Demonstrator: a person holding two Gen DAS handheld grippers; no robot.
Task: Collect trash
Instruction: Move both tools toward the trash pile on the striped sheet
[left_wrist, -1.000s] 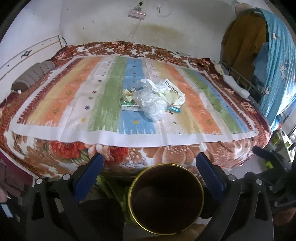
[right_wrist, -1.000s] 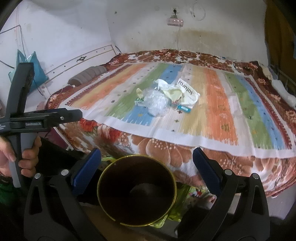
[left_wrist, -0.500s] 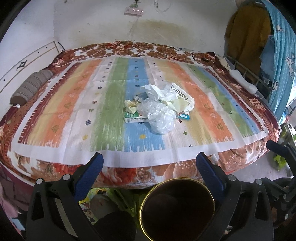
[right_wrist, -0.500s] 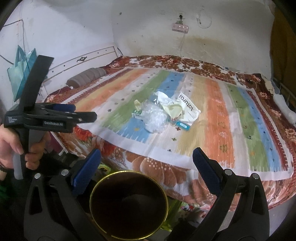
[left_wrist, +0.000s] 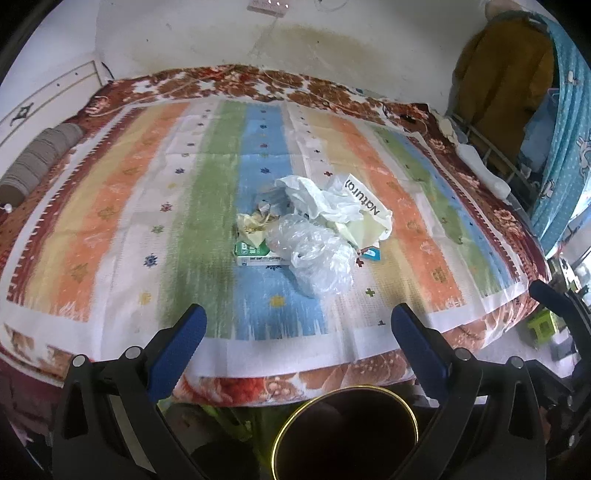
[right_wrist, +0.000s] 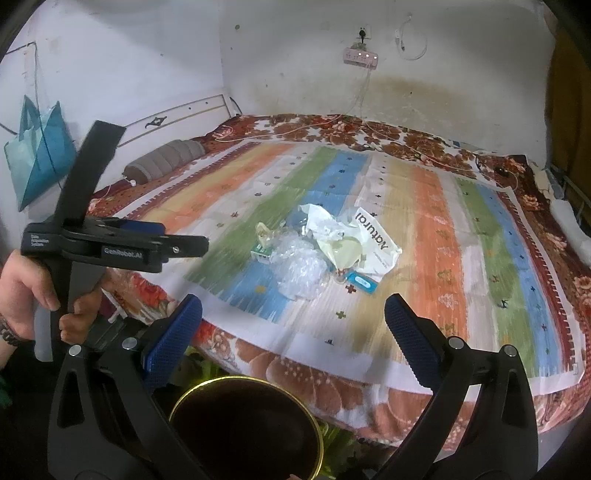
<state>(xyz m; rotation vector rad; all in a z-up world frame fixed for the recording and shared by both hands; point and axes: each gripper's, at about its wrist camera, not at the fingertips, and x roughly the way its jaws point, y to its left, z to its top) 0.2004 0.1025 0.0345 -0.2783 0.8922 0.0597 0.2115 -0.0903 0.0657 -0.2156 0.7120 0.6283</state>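
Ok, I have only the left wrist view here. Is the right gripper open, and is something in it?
Observer: The right gripper is open and holds nothing.
Operator: Where does it look?
Observer: Toward the trash pile in the middle of the bed, not touching it.
Operator: What is on the wall at the far left?
Observer: A teal bag hangs there.

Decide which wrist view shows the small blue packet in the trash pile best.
The right wrist view: the blue packet lies whole and uncovered beside the white Natural bag. In the left wrist view only its corner peeks from under the bag.
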